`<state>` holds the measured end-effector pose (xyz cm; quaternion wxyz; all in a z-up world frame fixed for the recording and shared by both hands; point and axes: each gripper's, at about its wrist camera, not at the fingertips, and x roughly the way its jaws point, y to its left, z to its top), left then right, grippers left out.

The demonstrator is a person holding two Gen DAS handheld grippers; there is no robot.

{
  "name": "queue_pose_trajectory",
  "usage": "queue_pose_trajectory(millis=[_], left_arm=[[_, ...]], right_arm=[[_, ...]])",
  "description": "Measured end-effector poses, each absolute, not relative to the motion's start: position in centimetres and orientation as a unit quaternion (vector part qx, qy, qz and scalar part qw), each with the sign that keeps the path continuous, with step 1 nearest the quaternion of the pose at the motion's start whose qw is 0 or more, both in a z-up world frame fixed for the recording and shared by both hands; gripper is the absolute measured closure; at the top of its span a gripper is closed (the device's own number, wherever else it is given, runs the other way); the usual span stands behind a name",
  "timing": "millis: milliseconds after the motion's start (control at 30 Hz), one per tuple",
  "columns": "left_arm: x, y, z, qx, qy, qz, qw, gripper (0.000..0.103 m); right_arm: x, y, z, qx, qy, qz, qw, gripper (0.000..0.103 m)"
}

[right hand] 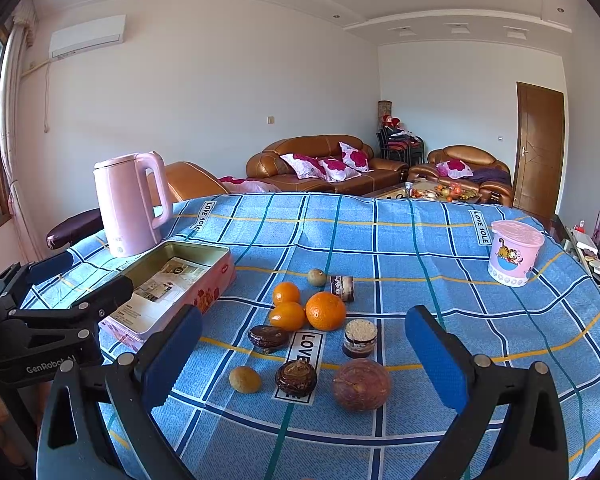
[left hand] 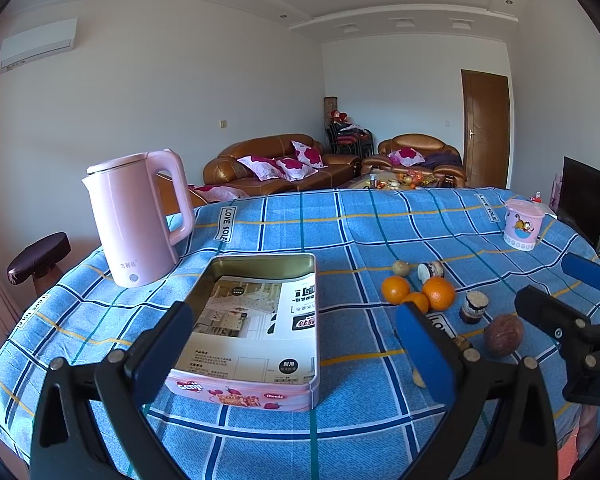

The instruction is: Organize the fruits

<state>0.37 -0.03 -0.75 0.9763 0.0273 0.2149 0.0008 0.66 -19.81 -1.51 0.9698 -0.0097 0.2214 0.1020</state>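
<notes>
Three oranges [right hand: 325, 311] lie bunched mid-table on the blue checked cloth, with a brown passion fruit [right hand: 361, 385] and a small yellow-green fruit [right hand: 244, 379] nearer me and a second small fruit [right hand: 317, 277] behind. An open pink tin [right hand: 216, 288], lined with a printed sheet, sits to their left. My right gripper [right hand: 304, 316] hangs open above the fruit, holding nothing. My left gripper [left hand: 292, 312] is open over the tin [left hand: 240, 394], also with nothing in it. In the left wrist view the oranges [left hand: 438, 293] and passion fruit [left hand: 503, 335] lie to the right, near the right gripper [left hand: 556, 284].
Round chocolate snacks [right hand: 268, 338] and a small cake cup [right hand: 360, 338] lie among the fruit. A pink kettle [left hand: 132, 216] stands behind the tin, and a pink cartoon tub [right hand: 514, 252] at the far right. The table's rounded edge drops off at left; a stool [left hand: 38, 258] stands beyond.
</notes>
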Motion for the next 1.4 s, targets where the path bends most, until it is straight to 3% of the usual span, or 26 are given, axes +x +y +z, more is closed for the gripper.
queue_pose_trajectory(millis=[1400], left_arm=[[0.8,-1.4,-2.2,0.040,0.230,-0.008,0.972,0.000]], right_arm=[[1.1,-20.8,-3.3,-0.002,0.237,0.092,0.967,0.001]])
